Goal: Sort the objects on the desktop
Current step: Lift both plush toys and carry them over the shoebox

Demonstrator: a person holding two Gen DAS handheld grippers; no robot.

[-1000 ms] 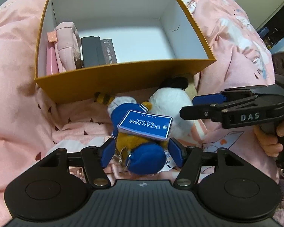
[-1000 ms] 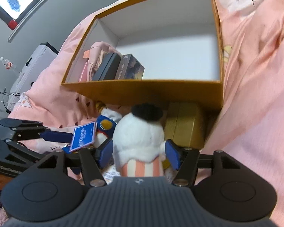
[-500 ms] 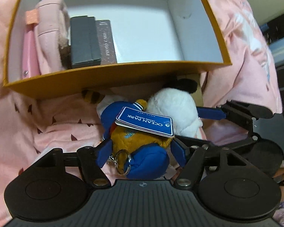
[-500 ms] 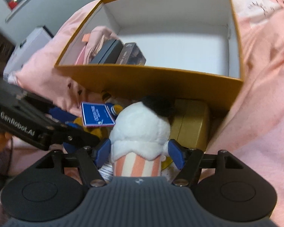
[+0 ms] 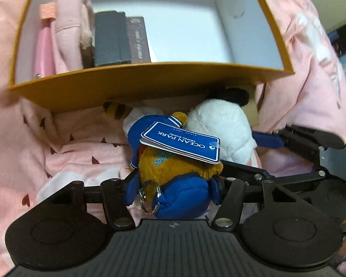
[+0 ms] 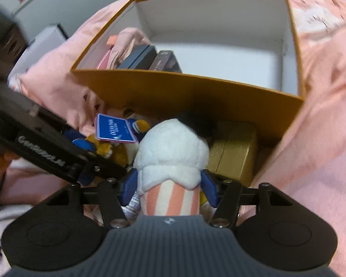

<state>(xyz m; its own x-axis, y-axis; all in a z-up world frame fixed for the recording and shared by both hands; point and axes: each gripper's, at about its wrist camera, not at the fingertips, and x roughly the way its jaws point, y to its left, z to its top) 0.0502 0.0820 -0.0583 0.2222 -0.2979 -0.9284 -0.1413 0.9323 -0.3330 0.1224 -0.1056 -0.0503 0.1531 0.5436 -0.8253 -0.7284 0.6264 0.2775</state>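
Blue-padded left claw (image 5: 173,188) clamps tagged plush (image 5: 173,168); right claw (image 6: 169,185) clamps white plush (image 6: 170,159).

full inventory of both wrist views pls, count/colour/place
box: 1, orange outside, white inside, open, on the bedding
pink pouch: 1, pink, box left end
dark cases: 2, black and brown, upright beside the pouch
blue plush: 1, blue and tan, Ocean Park tag, in front of the box
white plush: 1, white, striped base, beside the blue plush
gold box: 1, gold, under the box's near wall
bedding: pink, underneath everything
left gripper: jaws shut on blue plush
right gripper: jaws shut on white plush
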